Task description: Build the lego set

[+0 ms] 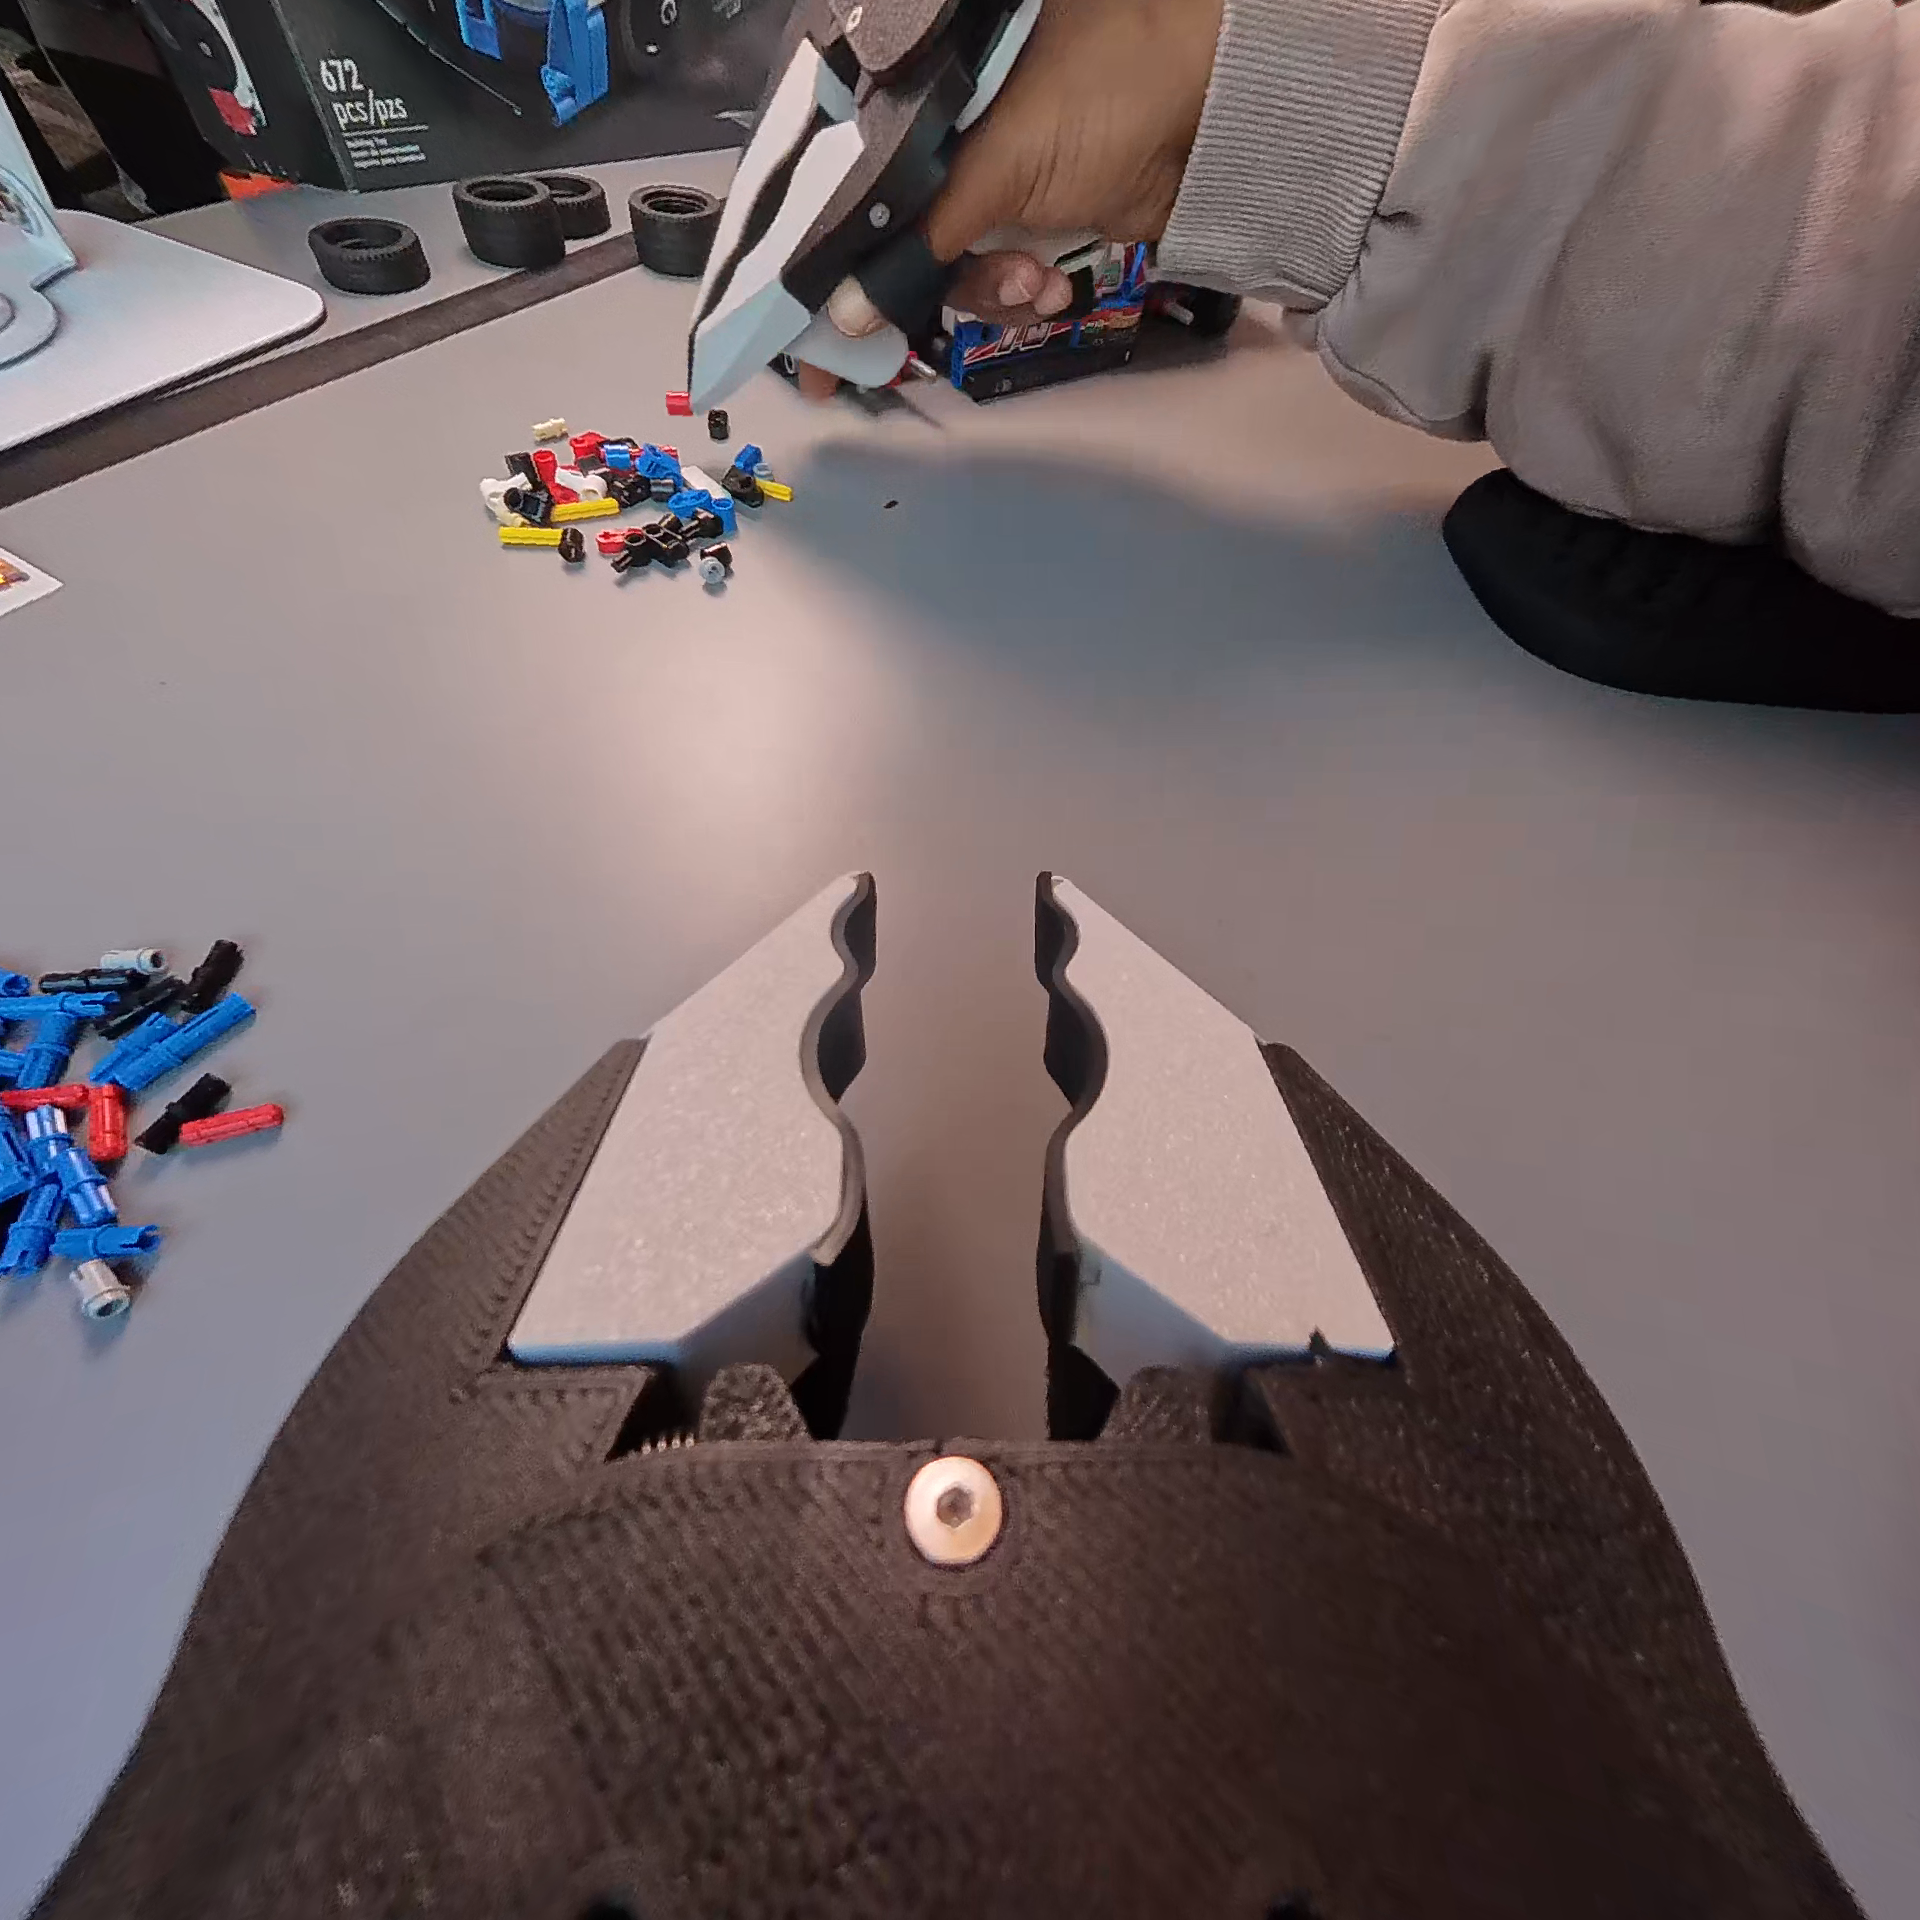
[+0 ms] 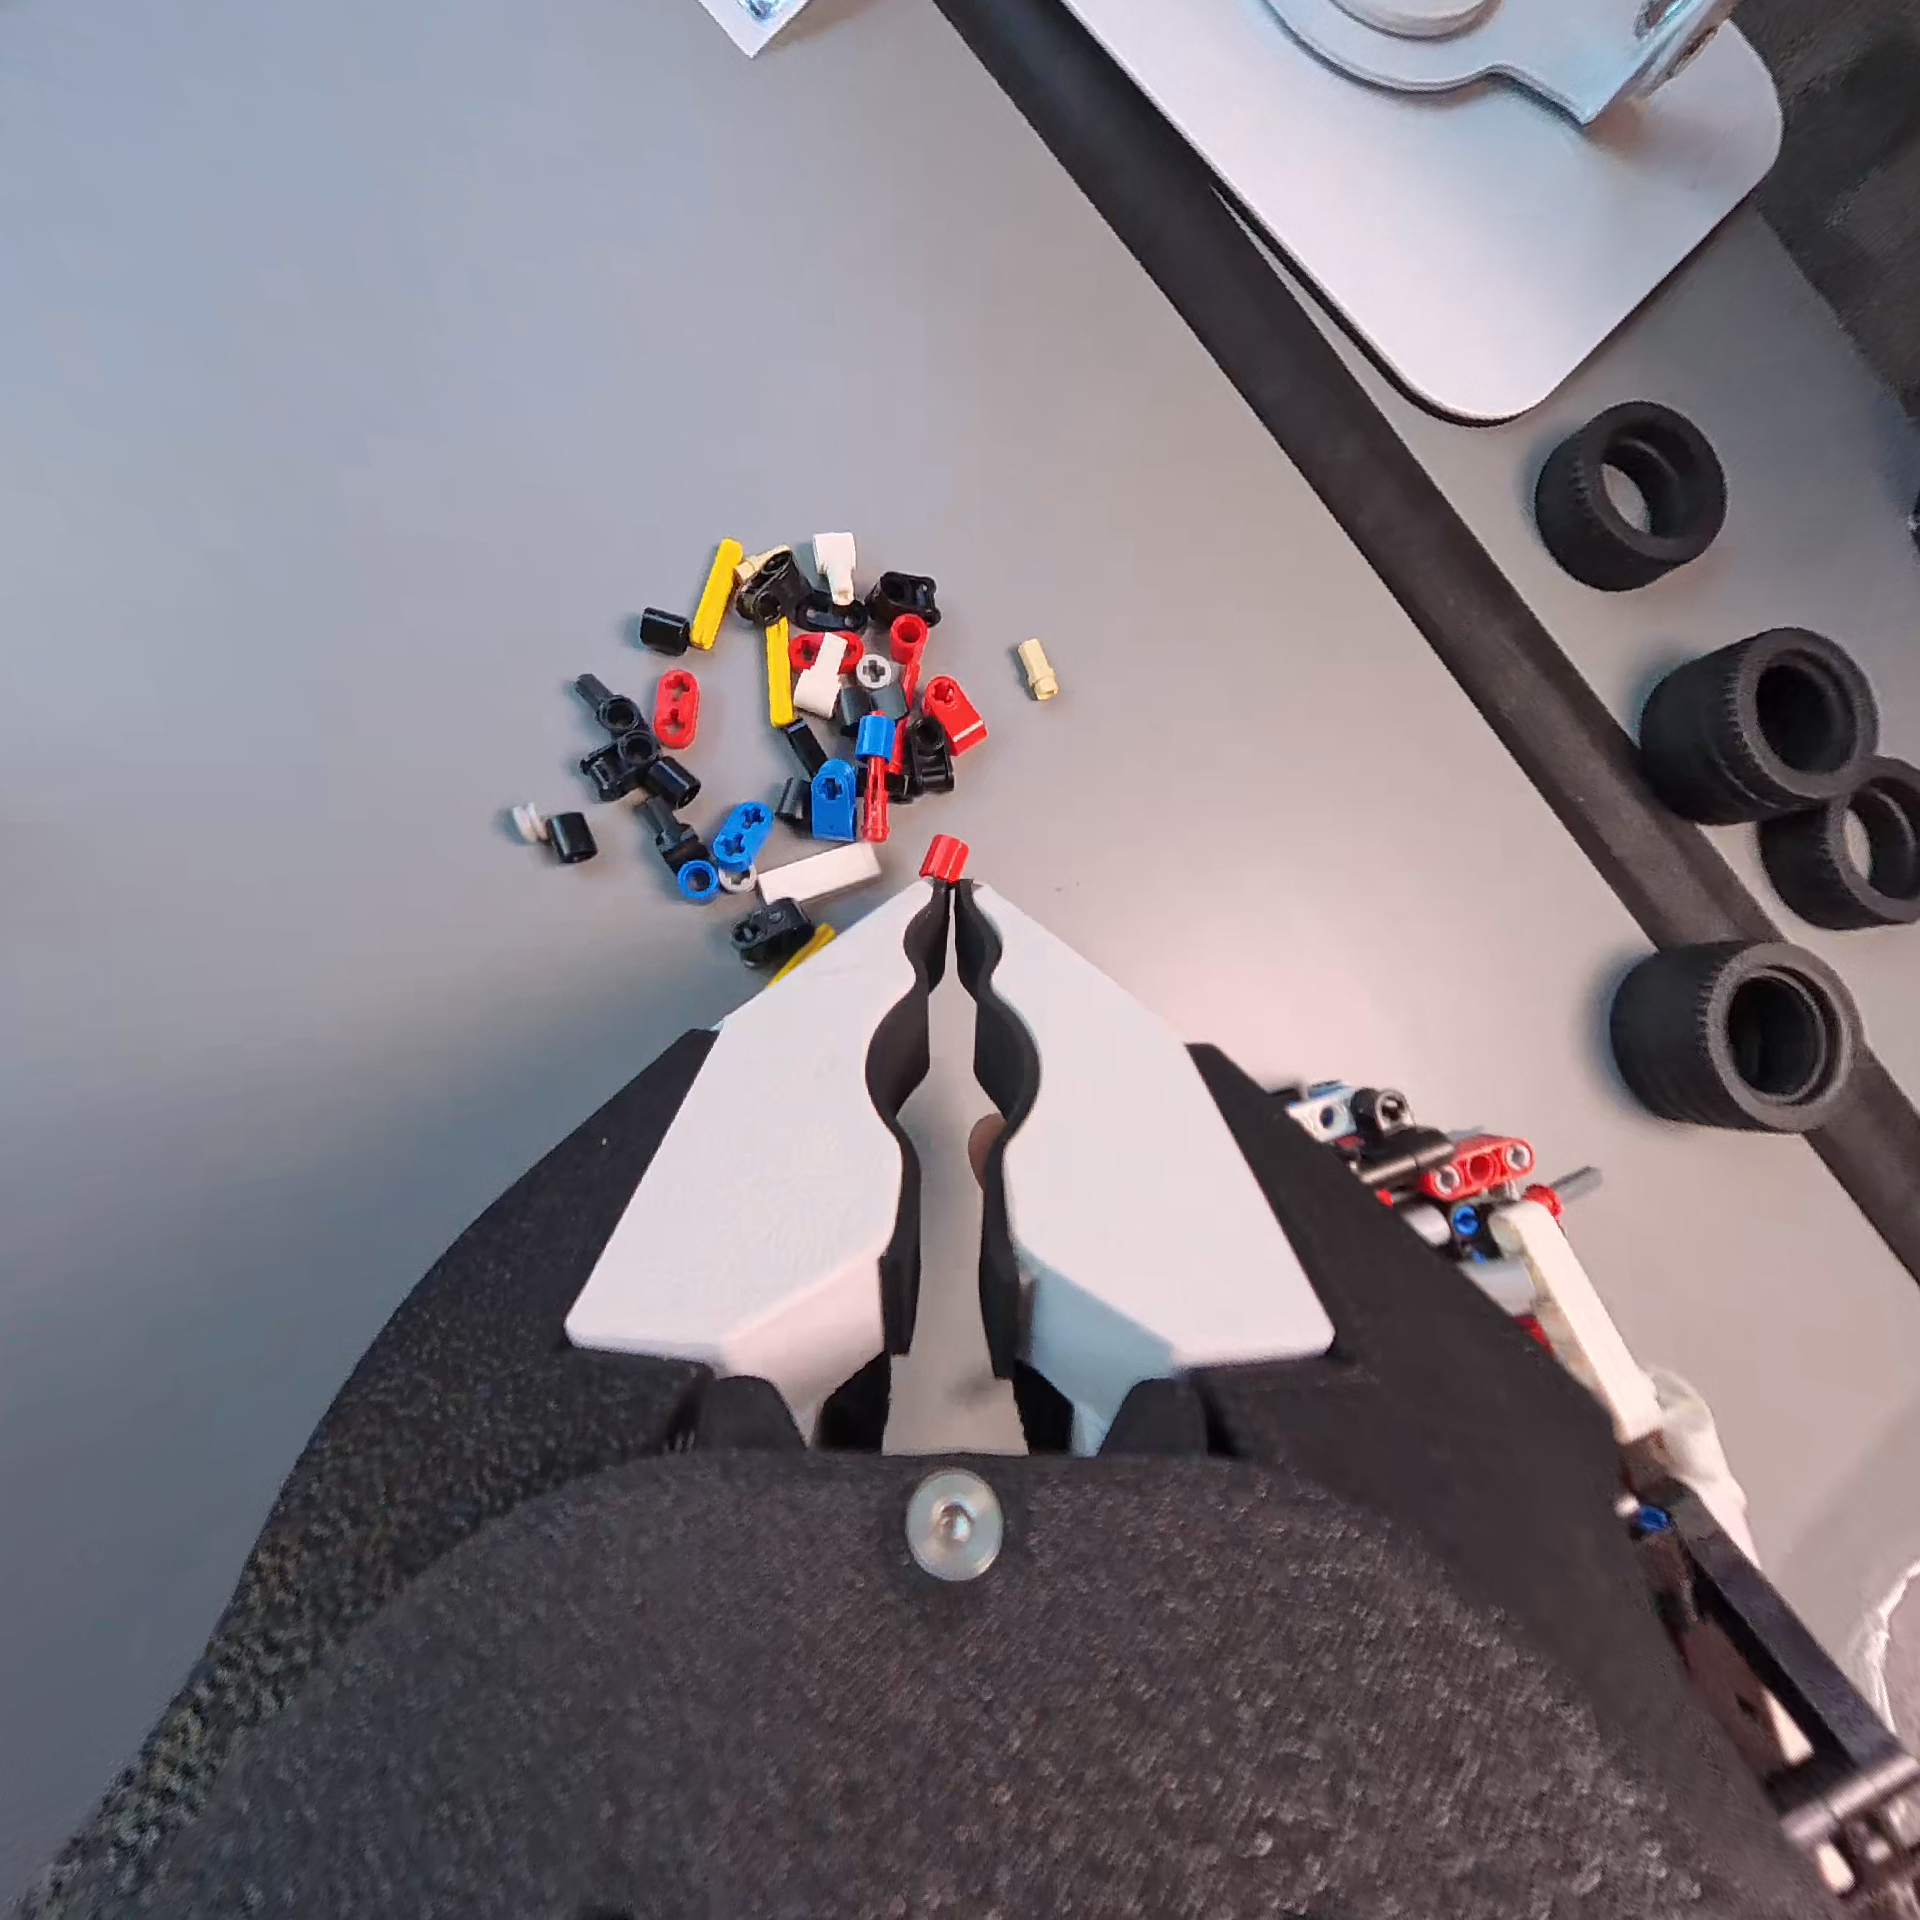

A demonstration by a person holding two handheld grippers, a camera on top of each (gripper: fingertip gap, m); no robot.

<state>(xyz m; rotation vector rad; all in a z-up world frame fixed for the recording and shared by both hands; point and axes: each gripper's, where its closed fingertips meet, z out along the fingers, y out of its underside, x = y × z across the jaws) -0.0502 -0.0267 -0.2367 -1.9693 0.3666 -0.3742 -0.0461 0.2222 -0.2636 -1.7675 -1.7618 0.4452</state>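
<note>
- We are at a part-picking step: our right gripper (image 2: 952, 889) has its fingers pinched together on a small red piece (image 2: 943, 858), held just at the tips, beside the small pile (image 2: 790, 727) of mixed parts in the centre of the right wrist view.
- In the left wrist view the same red piece (image 1: 677, 402) shows at the tip of the right gripper (image 1: 717, 384), upper centre, at the far edge of the pile (image 1: 634, 499); we cannot tell whether it has cleared the table (image 1: 1039, 727).
- Our left gripper (image 1: 954, 894) hangs over bare table at mid frame, fingers spread apart and holding nothing.
- The half-built model (image 2: 1475, 1195) lies at the lower right of the right wrist view, partly hidden by the gripper; in the left wrist view it sits behind the hand (image 1: 1060, 156), upper right.
- A second pile (image 1: 94, 1122) of mostly blue pins lies at the left edge, and four tyres (image 2: 1756, 727) wait along the right side.
- Next, we judge, the red piece must be carried to the model and lined up with its hole. The grip is shallow, so it may twist or slip; the left gripper should steady the model.
</note>
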